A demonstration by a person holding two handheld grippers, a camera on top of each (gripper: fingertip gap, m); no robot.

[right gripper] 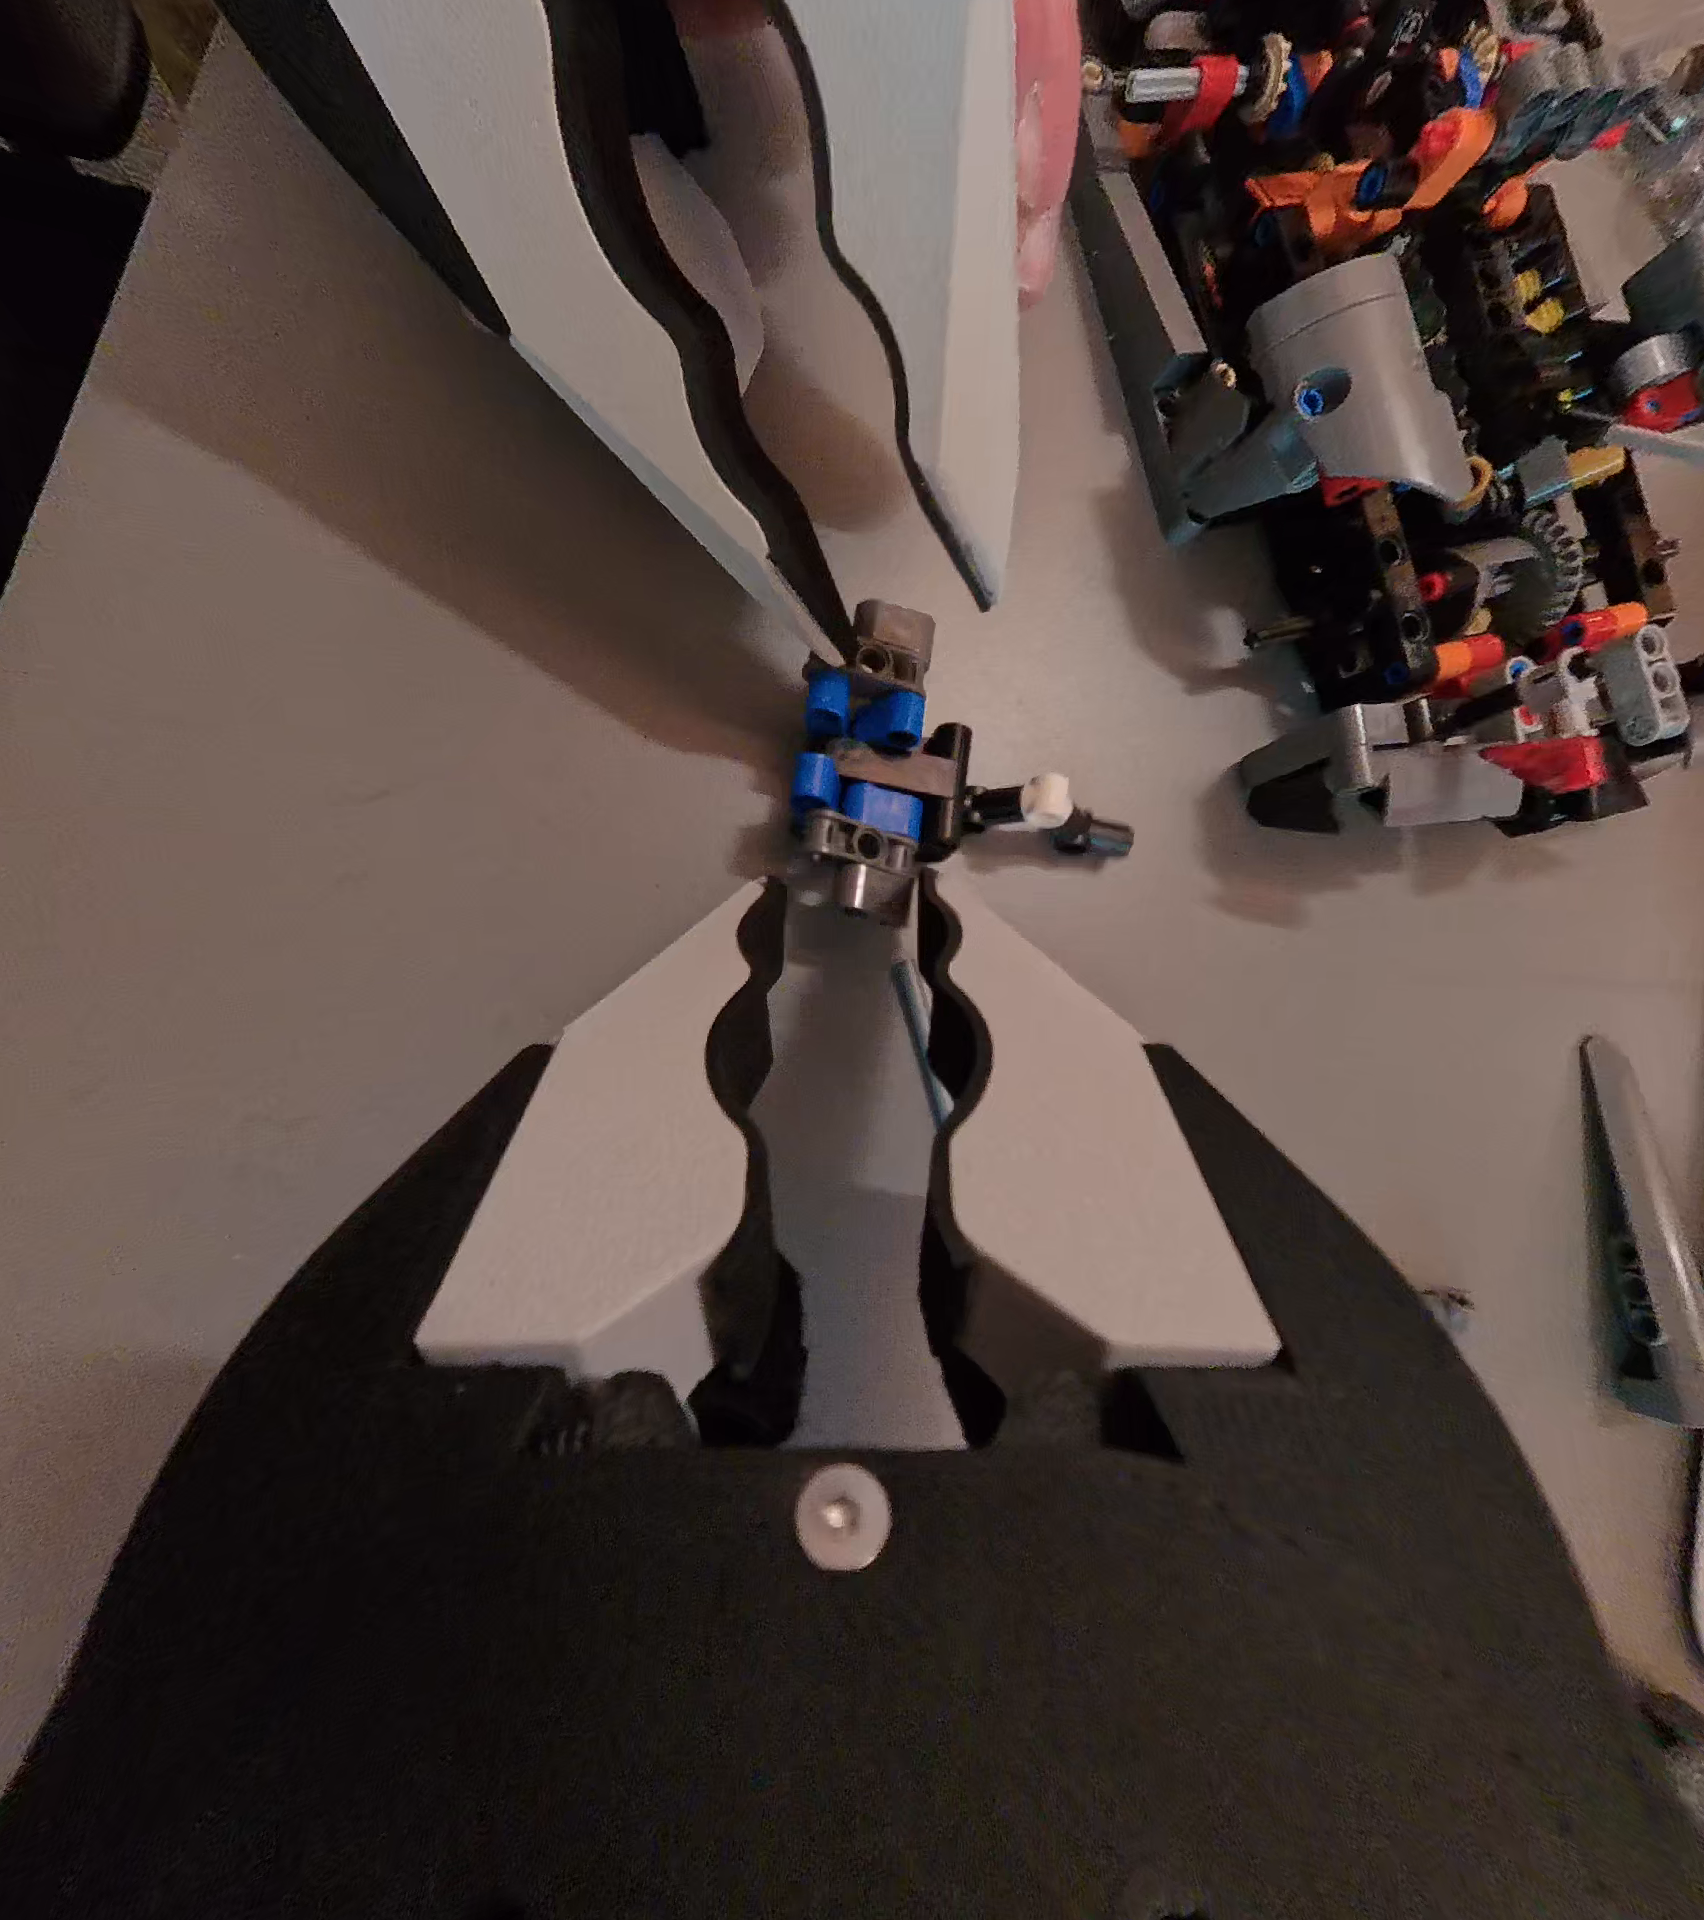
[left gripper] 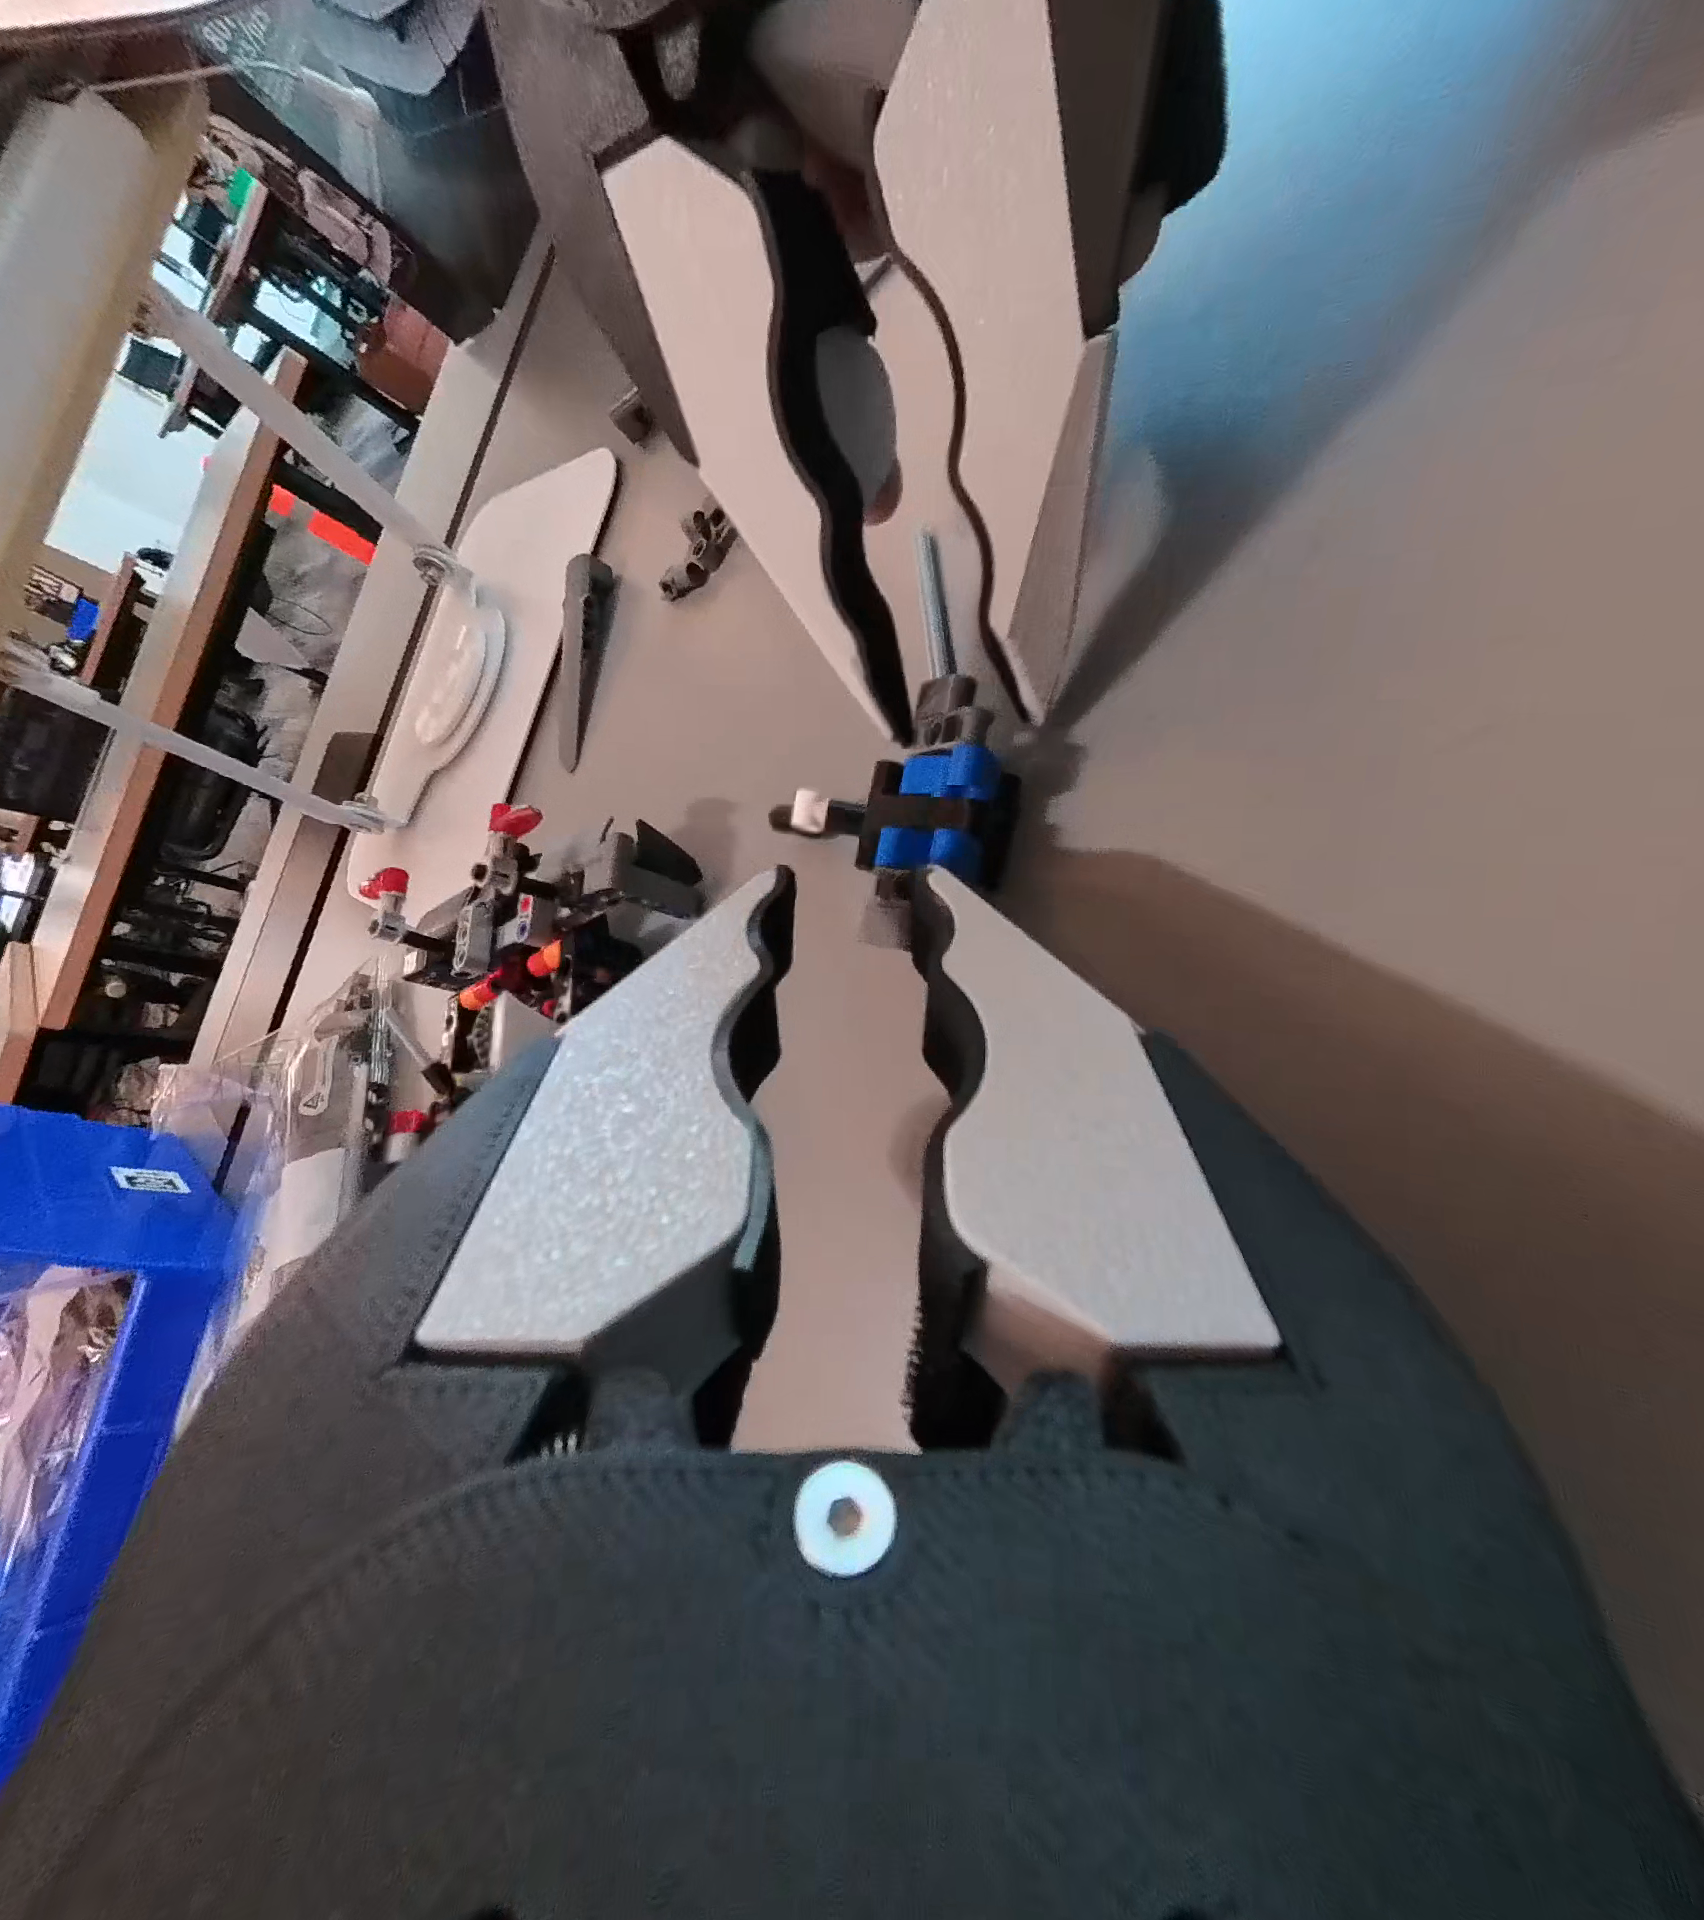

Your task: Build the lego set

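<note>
Both ends of the subassembly (right gripper: pixel 863 774) pinched over the table (right gripper: pixel 308 727): left gripper (left gripper: pixel 858 883), right gripper (right gripper: pixel 843 883), jaws narrowly parted. Blue bin (left gripper: pixel 48 1351) only leftward (car model (right gripper: pixel 1450 468) clearer rightward).

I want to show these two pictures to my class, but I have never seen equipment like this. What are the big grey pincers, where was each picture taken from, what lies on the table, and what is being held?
There is no robot: a person holds a two-finger gripper in each hand, each with a camera looking along its fingers. One picture comes from the left gripper, the other from the right gripper; each also shows the other gripper opposite. Between them is a small lego assembly of blue, black and grey pieces with a thin metal axle. Both grippers meet it from opposite ends; the right one appears shut on its grey end, the left one's grip is unclear. On the pale table lie a larger part-built lego model, a grey pointed panel and clear plastic bags; a blue bin is at the table's edge.
</note>
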